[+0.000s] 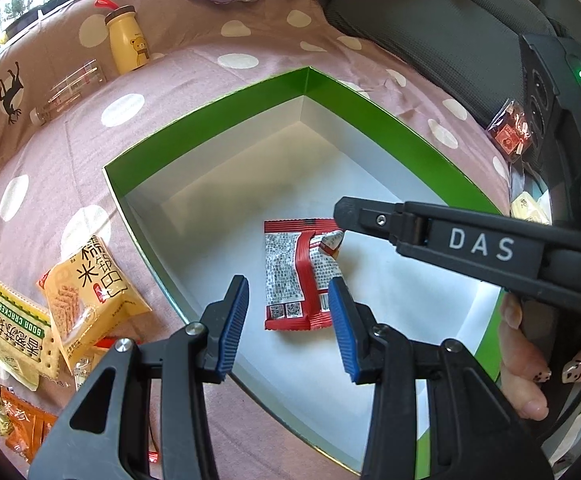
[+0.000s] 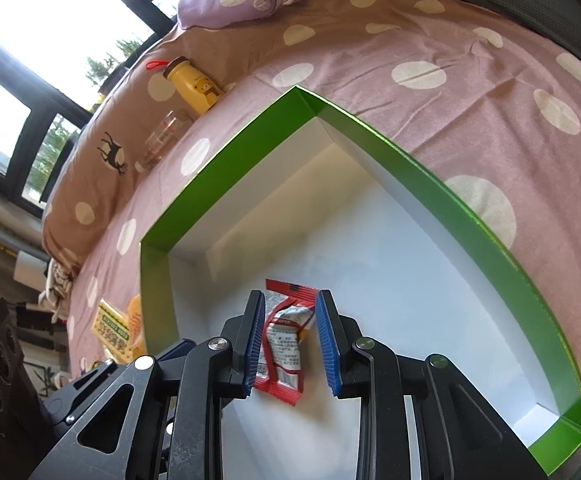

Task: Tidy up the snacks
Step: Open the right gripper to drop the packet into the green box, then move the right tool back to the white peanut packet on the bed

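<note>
A red and white snack packet (image 1: 298, 276) lies on the white floor of a green-walled box (image 1: 250, 96). My left gripper (image 1: 288, 328) is open and empty, hovering over the box's near-left edge, just short of the packet. My right gripper (image 2: 288, 340) is open, its blue pads (image 2: 326, 336) on either side of the same packet (image 2: 284, 344) without squeezing it. In the left wrist view its black finger (image 1: 370, 216) reaches in from the right, above the packet's top corner.
Loose snack packets lie on the pink dotted bedspread left of the box: a yellow rice cracker bag (image 1: 90, 292), a soda cracker pack (image 1: 18, 332), orange packs (image 1: 22, 428). A yellow bottle (image 1: 124, 38) and a glass (image 1: 66, 92) lie beyond. A small red packet (image 1: 508, 128) sits at right.
</note>
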Demonstrator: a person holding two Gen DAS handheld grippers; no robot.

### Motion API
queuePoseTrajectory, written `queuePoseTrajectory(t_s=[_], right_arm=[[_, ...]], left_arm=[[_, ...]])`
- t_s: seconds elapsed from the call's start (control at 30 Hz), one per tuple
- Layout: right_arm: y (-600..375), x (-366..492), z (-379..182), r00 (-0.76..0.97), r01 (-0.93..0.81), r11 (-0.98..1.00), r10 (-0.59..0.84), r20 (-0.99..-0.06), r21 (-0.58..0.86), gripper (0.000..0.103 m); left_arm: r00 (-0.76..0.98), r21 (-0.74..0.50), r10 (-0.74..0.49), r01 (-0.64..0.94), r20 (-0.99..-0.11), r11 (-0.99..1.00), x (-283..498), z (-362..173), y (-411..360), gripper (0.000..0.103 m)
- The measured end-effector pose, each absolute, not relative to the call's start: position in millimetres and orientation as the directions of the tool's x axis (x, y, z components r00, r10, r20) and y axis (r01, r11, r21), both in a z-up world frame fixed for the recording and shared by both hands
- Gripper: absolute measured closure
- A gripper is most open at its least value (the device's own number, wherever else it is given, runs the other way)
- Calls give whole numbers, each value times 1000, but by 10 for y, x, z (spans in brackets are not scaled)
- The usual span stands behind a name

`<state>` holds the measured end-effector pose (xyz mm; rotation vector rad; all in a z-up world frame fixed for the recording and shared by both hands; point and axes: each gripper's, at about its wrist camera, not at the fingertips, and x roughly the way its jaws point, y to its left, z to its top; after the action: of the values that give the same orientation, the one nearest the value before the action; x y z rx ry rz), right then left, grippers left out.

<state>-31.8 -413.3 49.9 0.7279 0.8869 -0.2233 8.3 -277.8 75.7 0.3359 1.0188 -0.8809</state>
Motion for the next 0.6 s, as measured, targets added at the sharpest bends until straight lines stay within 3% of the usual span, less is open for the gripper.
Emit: queuePoseTrajectory(t_s=[0.4,0.6], right_arm=[[-4119,-307,492,593,500,762,44,-804,410,74],[-4012,-326,613,607,481,786,20,-795,387,72]], left_arm=[[232,-160,-480,748,-846,644,75,782,-2732,62],[268,-223,-534,695,-802,684,-51,1050,-2519,62]])
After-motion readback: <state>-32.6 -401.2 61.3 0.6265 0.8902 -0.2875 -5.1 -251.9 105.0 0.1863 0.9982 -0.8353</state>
